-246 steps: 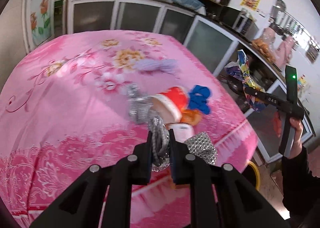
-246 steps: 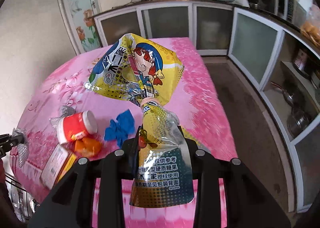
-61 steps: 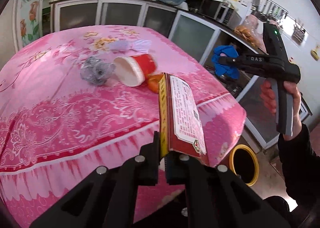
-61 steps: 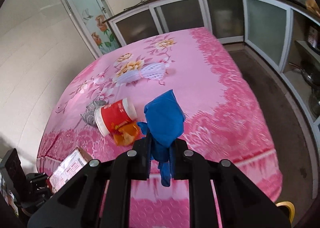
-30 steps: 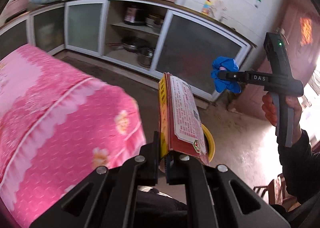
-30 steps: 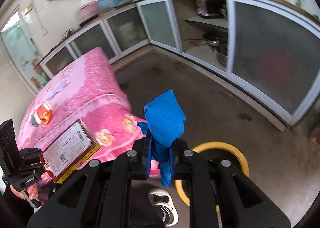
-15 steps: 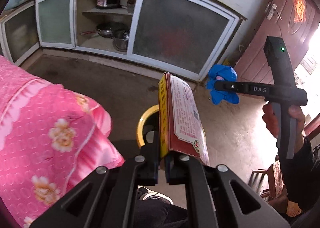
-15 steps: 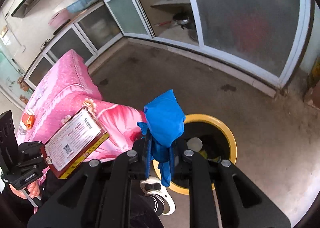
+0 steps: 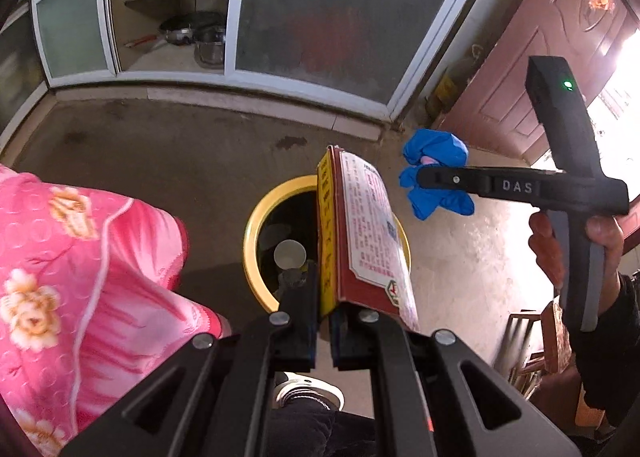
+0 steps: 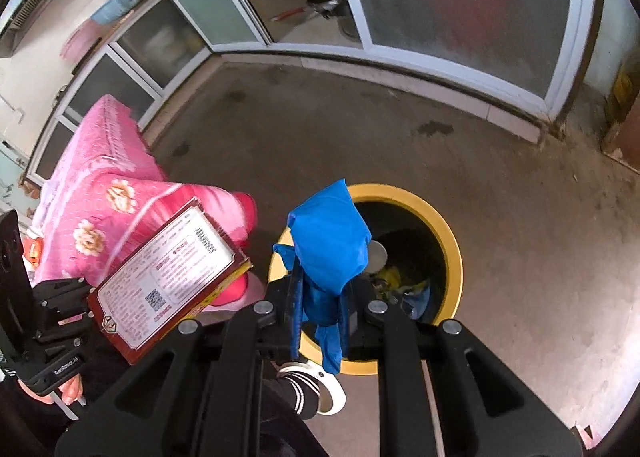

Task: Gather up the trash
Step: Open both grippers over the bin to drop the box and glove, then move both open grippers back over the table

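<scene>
Both held pieces of trash have come down from beside the pink tablecloth [image 9: 80,257] to hang over the yellow-rimmed bin [image 10: 452,241] on the concrete floor [image 10: 520,185]. Clamped in the left gripper [image 9: 325,321], the flat red box [image 9: 368,233] stands on edge, yellow along its side, its white label dense with print, above the bin's left rim. Pinched in the right gripper [image 10: 320,321], the crumpled blue glove [image 10: 328,253] droops limp over the bin's near rim. Inside the bin lie a round white lid [image 10: 378,253] and a yellow wrapper [image 10: 394,277]. A white shoe [image 10: 320,389] stands just beside the bin.
</scene>
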`<state>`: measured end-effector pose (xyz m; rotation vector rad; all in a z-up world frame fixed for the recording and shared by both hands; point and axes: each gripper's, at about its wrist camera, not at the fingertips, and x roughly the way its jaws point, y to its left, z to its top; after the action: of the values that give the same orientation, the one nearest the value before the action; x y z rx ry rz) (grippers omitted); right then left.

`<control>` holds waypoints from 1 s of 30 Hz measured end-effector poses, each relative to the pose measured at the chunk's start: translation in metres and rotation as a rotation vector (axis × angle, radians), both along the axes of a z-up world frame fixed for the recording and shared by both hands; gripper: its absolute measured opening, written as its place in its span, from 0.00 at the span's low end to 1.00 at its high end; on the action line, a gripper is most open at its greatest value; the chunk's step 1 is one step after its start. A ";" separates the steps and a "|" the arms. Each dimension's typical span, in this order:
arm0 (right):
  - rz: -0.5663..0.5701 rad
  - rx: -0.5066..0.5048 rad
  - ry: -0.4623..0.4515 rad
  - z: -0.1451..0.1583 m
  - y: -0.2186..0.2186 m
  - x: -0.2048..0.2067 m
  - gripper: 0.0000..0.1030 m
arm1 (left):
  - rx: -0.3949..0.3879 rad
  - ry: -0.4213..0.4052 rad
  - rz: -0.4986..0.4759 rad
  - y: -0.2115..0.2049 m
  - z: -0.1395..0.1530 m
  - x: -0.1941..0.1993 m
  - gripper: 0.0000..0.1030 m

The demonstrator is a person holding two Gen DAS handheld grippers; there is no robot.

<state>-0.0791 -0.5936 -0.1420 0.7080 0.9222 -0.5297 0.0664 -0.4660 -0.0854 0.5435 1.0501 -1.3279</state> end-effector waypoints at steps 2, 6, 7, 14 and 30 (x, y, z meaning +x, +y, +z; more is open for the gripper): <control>-0.010 0.009 0.026 -0.011 -0.003 -0.001 0.13 | 0.034 -0.002 0.001 -0.010 -0.011 0.000 0.04; -0.027 0.028 0.073 -0.031 -0.011 -0.001 0.13 | 0.098 -0.001 -0.011 -0.030 -0.035 -0.003 0.04; -0.029 0.032 0.080 -0.034 -0.012 -0.001 0.13 | 0.106 0.003 -0.012 -0.034 -0.039 -0.003 0.04; -0.044 0.059 0.117 -0.055 -0.022 -0.004 0.13 | 0.145 0.002 -0.002 -0.058 -0.056 -0.004 0.04; -0.086 0.159 0.179 -0.078 -0.034 -0.016 0.54 | 0.159 0.012 0.060 -0.066 -0.059 0.006 0.70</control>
<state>-0.0949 -0.6271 -0.2196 0.8569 1.1136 -0.6072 0.0727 -0.5315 -0.1443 0.6176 1.1799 -1.2029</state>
